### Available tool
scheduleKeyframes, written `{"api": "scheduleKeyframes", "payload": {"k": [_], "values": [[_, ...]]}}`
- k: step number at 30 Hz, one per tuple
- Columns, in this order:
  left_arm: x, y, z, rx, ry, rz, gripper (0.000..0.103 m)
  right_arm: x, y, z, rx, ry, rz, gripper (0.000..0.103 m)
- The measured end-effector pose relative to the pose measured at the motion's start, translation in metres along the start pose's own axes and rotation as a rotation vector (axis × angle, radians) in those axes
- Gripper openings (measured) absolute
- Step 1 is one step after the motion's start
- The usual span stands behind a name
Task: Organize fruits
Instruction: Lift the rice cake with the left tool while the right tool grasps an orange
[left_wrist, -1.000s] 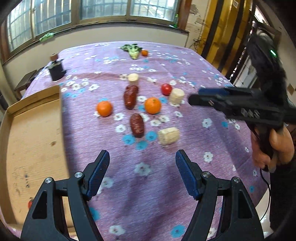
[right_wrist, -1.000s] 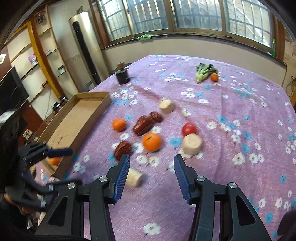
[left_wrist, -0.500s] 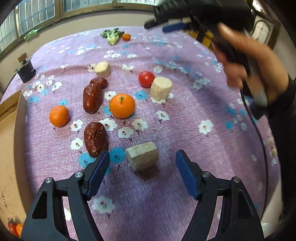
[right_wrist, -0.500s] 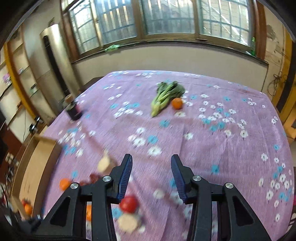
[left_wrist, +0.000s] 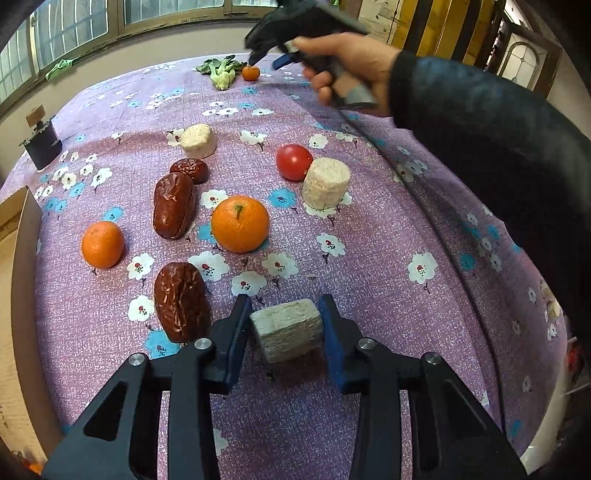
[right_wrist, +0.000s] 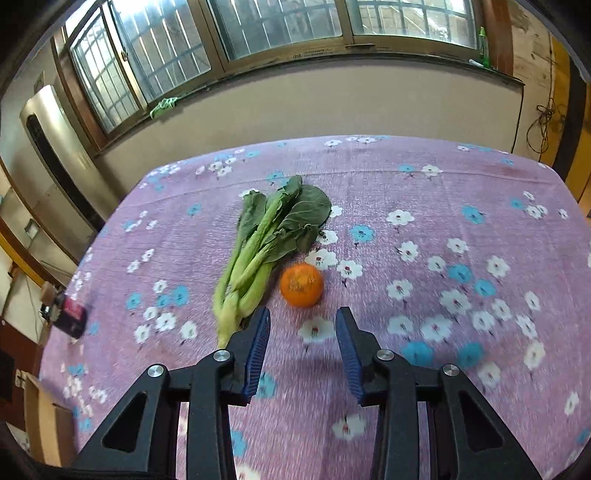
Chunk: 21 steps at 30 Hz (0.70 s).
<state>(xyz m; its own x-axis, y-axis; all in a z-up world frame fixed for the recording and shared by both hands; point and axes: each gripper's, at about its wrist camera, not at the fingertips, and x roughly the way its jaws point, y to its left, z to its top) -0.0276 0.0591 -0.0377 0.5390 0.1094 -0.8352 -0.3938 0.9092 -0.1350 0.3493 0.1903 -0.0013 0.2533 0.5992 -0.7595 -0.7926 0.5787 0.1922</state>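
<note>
pale block (left_wrist: 286, 328) at lower centre of frame, on the bench (left_wrist: 388, 295) | left claw (left_wrist: 284, 325) closing, pads touching both its sides | right claw (right_wrist: 301, 332) narrow and closing, empty, small orange (right_wrist: 301, 284) just above it beside leafy greens (right_wrist: 266, 243)

1. The box (left_wrist: 22, 236) is cut off at the left edge.
2. The right gripper (left_wrist: 269, 59) is blurred; its hand (left_wrist: 351, 70) hides the grip.
3. The black object (right_wrist: 70, 314) is smeared beyond telling.
</note>
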Motion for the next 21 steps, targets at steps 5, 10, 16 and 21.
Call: {"api": "scheduleKeyframes", "payload": {"k": [5, 10, 16, 21], "values": [[-0.001, 0.002, 0.001, -0.009, 0.002, -0.027, 0.034, 0.033, 0.002, 0.006, -0.019, -0.013, -0.063, 0.033], [-0.002, 0.003, -0.001, -0.027, 0.005, -0.044, 0.034, 0.033, 0.008, 0.011, -0.016, -0.055, -0.057, 0.025], [-0.013, 0.003, -0.011, -0.032, -0.004, -0.063, 0.035, -0.019, 0.016, -0.024, -0.041, -0.083, 0.034, 0.025], [-0.032, 0.003, -0.025, -0.035, -0.020, -0.062, 0.035, -0.097, 0.029, -0.086, -0.107, -0.082, 0.106, 0.025]]}}
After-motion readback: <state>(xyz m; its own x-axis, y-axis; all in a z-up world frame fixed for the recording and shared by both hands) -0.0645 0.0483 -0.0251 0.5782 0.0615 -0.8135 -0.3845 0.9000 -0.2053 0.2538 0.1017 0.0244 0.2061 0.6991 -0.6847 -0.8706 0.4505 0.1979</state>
